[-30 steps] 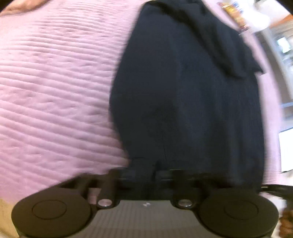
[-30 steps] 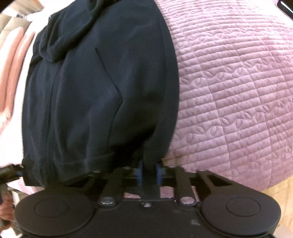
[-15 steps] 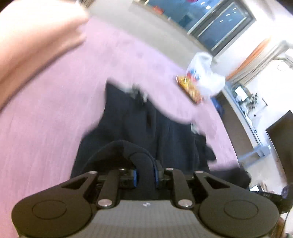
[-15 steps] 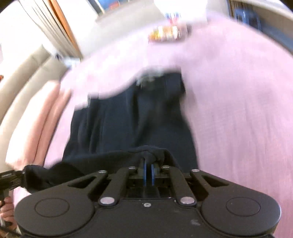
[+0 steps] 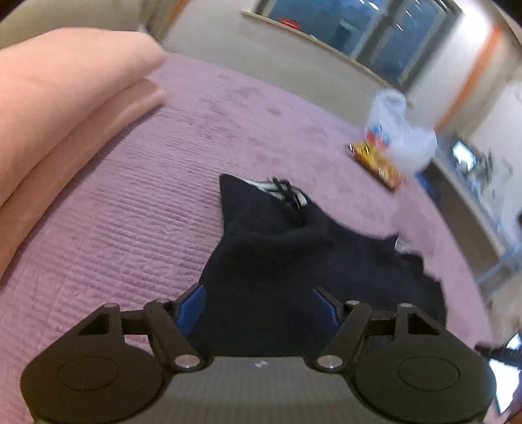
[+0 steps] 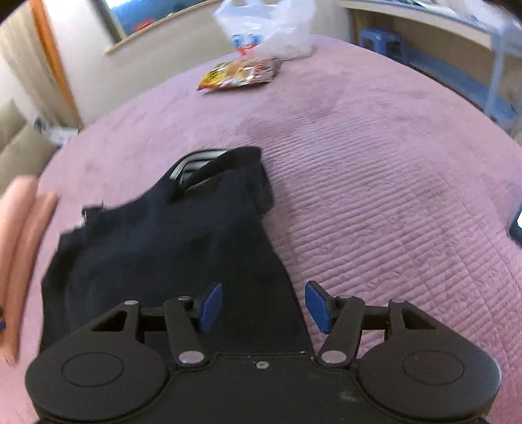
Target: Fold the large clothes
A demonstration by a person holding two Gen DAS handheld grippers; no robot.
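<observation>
A dark navy hooded garment point(image 5: 293, 261) lies folded on the purple quilted bed, its hood with grey lining at the far end. It also shows in the right wrist view point(image 6: 169, 248). My left gripper point(image 5: 261, 306) is open over the garment's near left part, the blue pads wide apart with cloth lying loose between them. My right gripper point(image 6: 262, 308) is open over the garment's near right edge, which runs between the blue pads point(image 6: 318, 306).
Pink folded bedding point(image 5: 58, 107) lies at the left of the bed. A snack packet point(image 6: 241, 73) and a white plastic bag point(image 6: 264, 29) lie at the far side. A phone-like item point(image 6: 517, 225) lies at the right edge.
Both grippers carried the garment's near edge up and forward over itself, then opened and let go. The garment now lies shorter, doubled over.
</observation>
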